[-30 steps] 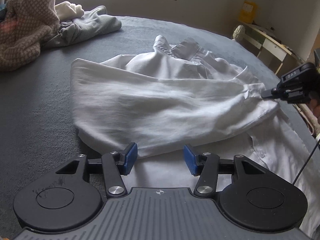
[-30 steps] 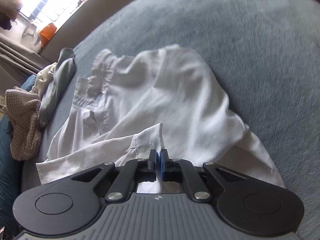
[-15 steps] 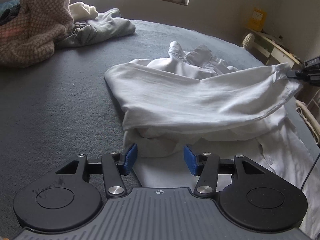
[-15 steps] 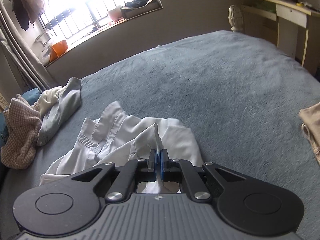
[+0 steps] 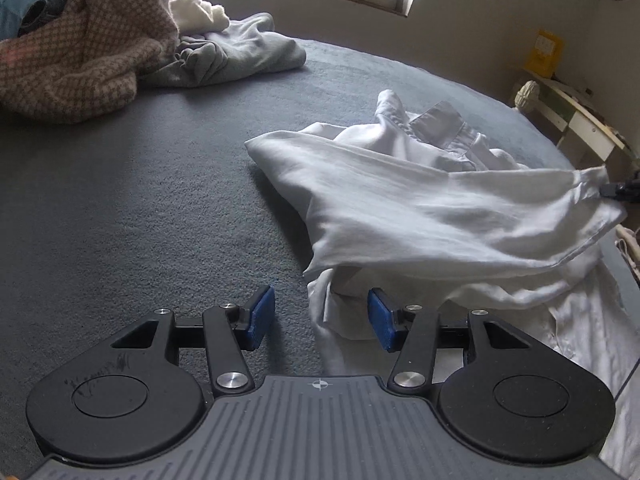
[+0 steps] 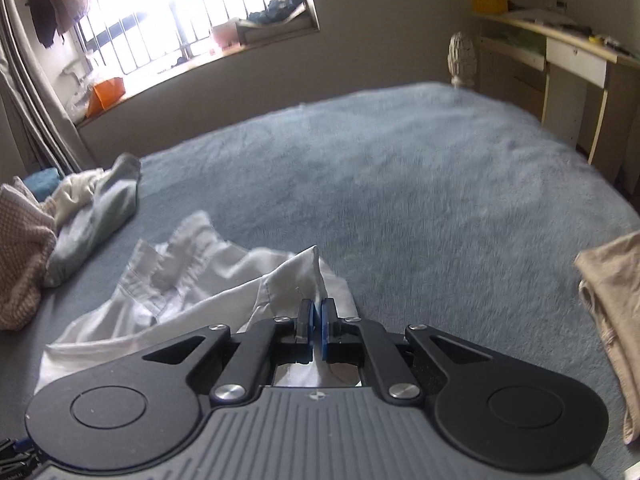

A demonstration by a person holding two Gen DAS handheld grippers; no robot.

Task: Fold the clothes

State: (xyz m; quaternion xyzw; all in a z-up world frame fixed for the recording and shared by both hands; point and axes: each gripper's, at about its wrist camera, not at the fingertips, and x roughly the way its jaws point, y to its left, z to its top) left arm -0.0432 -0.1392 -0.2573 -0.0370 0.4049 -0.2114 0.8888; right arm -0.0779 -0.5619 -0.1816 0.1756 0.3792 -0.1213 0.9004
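Observation:
A white button-up shirt (image 5: 420, 208) lies crumpled on the grey bed cover (image 5: 140, 200), collar toward the far side. My right gripper (image 6: 317, 320) is shut on the cuff of its sleeve (image 6: 304, 276) and holds it lifted off the bed; in the left wrist view that gripper (image 5: 618, 190) shows at the right edge, pulling the sleeve out taut. My left gripper (image 5: 320, 314) hovers open over the shirt's near edge; a fold of fabric lies below and between its blue pads (image 5: 382, 318), not pinched.
A checked pink garment (image 5: 80, 52), a grey garment (image 5: 236, 56) and a white one (image 5: 198, 12) are piled at the far left of the bed. A beige garment (image 6: 612, 312) lies at the right. A desk (image 6: 560, 52) stands beyond the bed's right side, under a window (image 6: 192, 24).
My right gripper has lifted the sleeve cuff up and out to the right, stretching the sleeve. My left gripper has slid left along the shirt's near edge, so more bare bed cover shows.

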